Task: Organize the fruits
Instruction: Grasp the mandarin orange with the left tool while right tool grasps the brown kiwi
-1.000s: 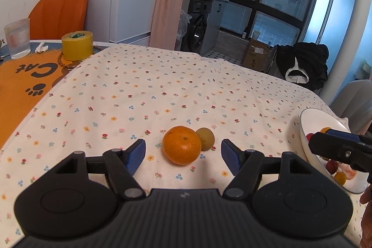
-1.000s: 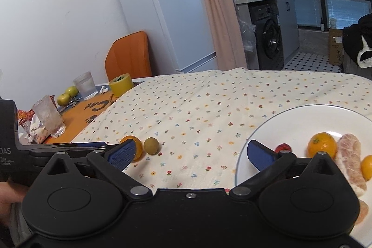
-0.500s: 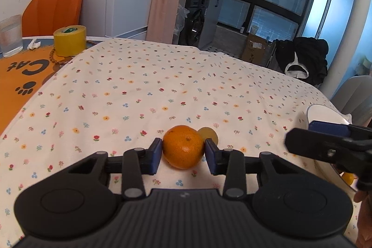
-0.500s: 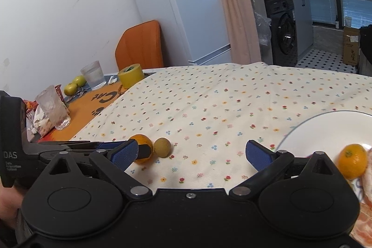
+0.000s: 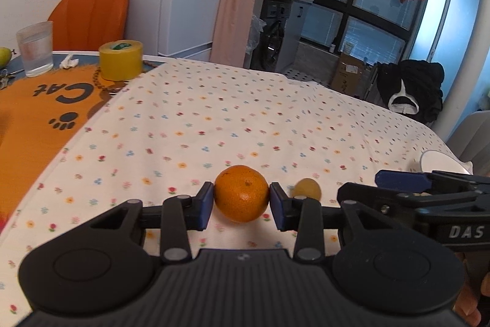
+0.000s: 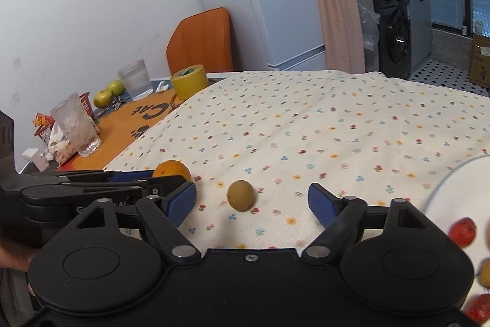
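**Orange clamped, small fruit waits between open fingers**

On a table spread with a flower-print tablecloth (image 5: 214, 124), the left gripper (image 5: 241, 199) holds an orange (image 5: 241, 192), its two blue pads pressed against the fruit's sides. The orange sits low over the cloth; whether it touches the fabric cannot be told. Just beyond its right pad lies a small yellow-brown fruit (image 5: 306, 188), partly hidden behind the finger.

The right wrist view shows that same small yellow-brown fruit (image 6: 241, 194) resting on the cloth, between the widely spread fingers of the right gripper (image 6: 252, 199) and slightly ahead of them. Neither pad touches it. To the left in this view, the left gripper (image 6: 144, 178) reaches in from the frame's edge, the orange (image 6: 171, 169) showing above its fingers. At the lower right, the rim of a white plate (image 6: 444, 192) curves into view, carrying a red fruit (image 6: 463, 231) and other pieces blurred at the frame's edge.

Seen from the left wrist, the right gripper (image 5: 401, 178) comes in from the right, near the edge of the plate (image 5: 438, 160).

At the table's far end, an orange mat with paw prints (image 5: 36, 112) bears a yellow tape roll (image 5: 121, 59) and a glass of water (image 5: 35, 48). An orange chair (image 5: 92, 16) stands behind it.
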Available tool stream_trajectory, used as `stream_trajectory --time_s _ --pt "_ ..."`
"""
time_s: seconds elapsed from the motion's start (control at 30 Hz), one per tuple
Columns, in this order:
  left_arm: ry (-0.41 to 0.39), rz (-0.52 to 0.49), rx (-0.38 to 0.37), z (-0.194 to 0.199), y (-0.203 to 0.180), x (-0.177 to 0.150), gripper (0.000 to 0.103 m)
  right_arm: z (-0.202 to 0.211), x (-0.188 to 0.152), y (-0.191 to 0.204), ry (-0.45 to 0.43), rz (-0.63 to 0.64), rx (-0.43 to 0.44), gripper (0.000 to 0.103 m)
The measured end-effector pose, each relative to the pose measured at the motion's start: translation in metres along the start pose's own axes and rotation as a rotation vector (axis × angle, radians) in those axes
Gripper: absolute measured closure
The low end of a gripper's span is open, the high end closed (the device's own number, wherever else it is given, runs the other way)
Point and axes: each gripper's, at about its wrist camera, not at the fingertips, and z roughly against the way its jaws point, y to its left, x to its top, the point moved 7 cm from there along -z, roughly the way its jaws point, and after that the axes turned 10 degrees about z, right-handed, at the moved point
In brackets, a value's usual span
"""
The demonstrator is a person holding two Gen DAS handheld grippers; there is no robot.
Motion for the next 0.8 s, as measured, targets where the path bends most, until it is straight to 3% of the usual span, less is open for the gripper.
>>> stream_trajectory --time_s 0.43,0.47,0.5,0.57,0.8 --pt "-0.022 0.032 0.033 0.012 0.026 0.005 0.065 -0.034 0.001 0.017 0.054 0.035 0.007 0.046" --pt "-0.021 0.033 0.032 0.012 0.026 0.005 0.065 -0.036 0.001 0.017 0.057 0.037 0.007 0.051" --pt "-0.021 0.033 0.031 0.012 0.027 0.004 0.065 -0.039 0.0 0.018 0.064 0.041 0.007 0.065" --pt "-0.021 0.036 0.027 0.013 0.026 0.004 0.065 -0.044 -0.003 0.017 0.093 0.043 0.006 0.081" --pt "-0.02 0.024 0.003 0.015 0.015 0.001 0.065 -0.025 -0.006 0.013 0.067 0.027 -0.021 0.081"
